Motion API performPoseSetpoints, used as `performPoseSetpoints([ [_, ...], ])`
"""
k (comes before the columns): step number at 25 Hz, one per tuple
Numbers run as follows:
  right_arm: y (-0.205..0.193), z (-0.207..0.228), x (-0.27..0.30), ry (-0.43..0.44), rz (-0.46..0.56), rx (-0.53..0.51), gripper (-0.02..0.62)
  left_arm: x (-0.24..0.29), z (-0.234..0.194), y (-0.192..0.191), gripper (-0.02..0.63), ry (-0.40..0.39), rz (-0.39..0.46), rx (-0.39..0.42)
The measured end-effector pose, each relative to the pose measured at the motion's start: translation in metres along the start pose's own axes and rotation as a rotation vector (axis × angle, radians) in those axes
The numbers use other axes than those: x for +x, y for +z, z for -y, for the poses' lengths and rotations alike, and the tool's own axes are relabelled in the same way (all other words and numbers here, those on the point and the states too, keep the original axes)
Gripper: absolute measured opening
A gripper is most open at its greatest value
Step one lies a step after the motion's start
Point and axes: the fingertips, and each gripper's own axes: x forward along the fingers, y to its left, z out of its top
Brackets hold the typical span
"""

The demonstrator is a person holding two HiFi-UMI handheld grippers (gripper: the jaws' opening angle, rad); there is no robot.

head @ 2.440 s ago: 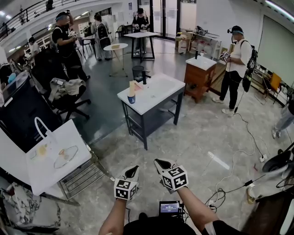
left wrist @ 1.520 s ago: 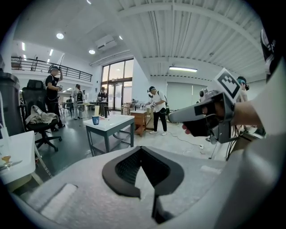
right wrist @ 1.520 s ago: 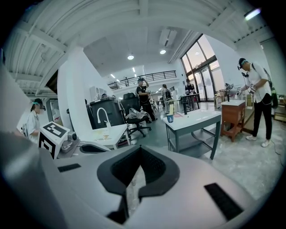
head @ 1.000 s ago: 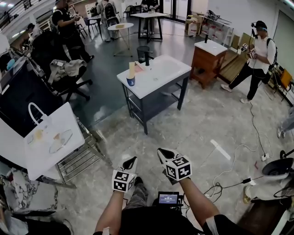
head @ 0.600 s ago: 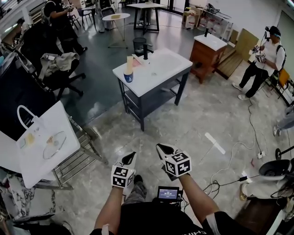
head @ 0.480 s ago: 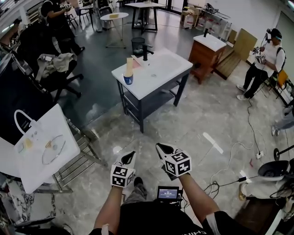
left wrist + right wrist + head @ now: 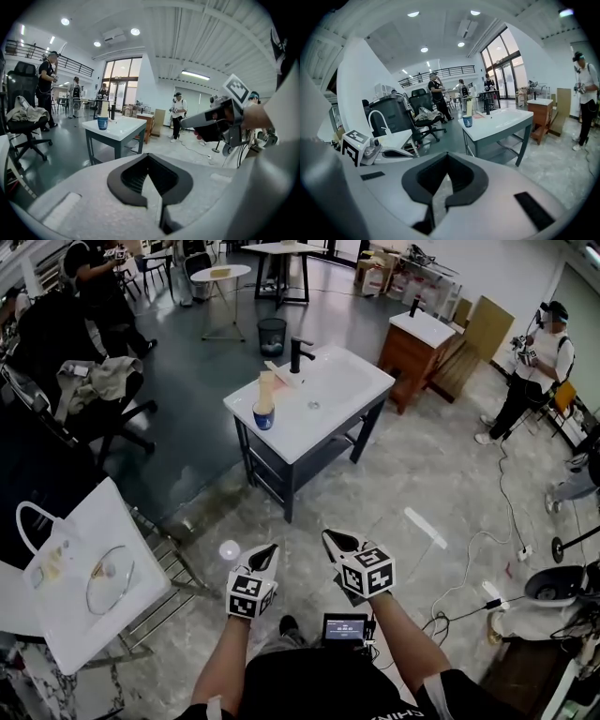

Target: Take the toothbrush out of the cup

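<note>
Cup [image 7: 264, 416] sits upper centre, on the near-left corner of the sink table [image 7: 349, 381]. A pale toothbrush [image 7: 267, 388] stands upright in it.

Left gripper [image 7: 268, 554] and right gripper [image 7: 332, 542] are low in frame, well apart from the cup. Jaws of both are pressed together, empty.

Brush is probably light, stiff and slick. Pinch the exposed upper shaft.

1. No word, brand or number can be read.
2. Figures on the small screen [image 7: 345, 628], near, are shown too small to be read.
3. A pale mark on the far blue cup [image 7: 264, 417] cannot be made out.
</note>
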Motion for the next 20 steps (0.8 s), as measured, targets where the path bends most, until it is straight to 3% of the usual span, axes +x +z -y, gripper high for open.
performPoseSetpoints([
  [9,0.016,0.024,0.033,-0.014,-0.006,0.010,0.009,0.037,-0.022,0.005,0.009,-0.031,-0.019,-0.009],
  [20,0.061,0.083,0.103,0.069,0.004,0.003,0.009,0.115,-0.063,0.039,0.009,0.030,-0.043,-0.002],
])
